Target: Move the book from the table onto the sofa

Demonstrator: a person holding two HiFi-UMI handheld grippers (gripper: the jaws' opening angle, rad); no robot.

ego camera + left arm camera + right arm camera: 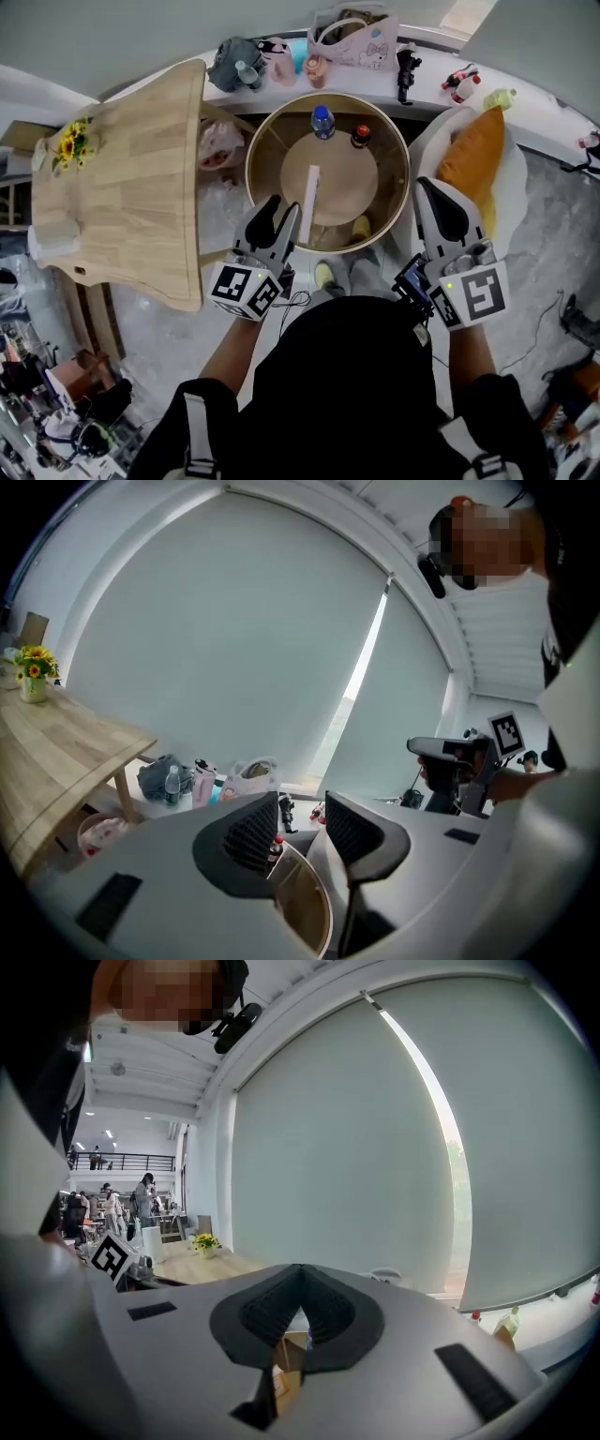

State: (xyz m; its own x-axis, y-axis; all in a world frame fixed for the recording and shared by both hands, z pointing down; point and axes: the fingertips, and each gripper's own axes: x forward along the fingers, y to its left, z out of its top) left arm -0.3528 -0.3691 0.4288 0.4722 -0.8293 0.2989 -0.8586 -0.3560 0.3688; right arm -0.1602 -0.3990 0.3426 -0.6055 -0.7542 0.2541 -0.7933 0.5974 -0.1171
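A thin white book (308, 195) lies in the middle of the round wooden table (258, 141). My left gripper (284, 208) hovers at the table's near edge, just left of the book, open with nothing between its jaws. In the left gripper view the left gripper (302, 810) points over the table's rim (305, 902). My right gripper (433, 187) is shut and empty at the table's right edge, beside the white sofa (516, 178) with its orange cushion (473, 155). In the right gripper view the right gripper (300, 1283) shows its tips together.
A blue-capped bottle (322, 122) and a dark red-capped bottle (361, 136) stand at the back of the round table. A long wooden table (122, 178) with flowers (73, 141) is at the left. A pink bag (361, 37) and other small items line the sill behind.
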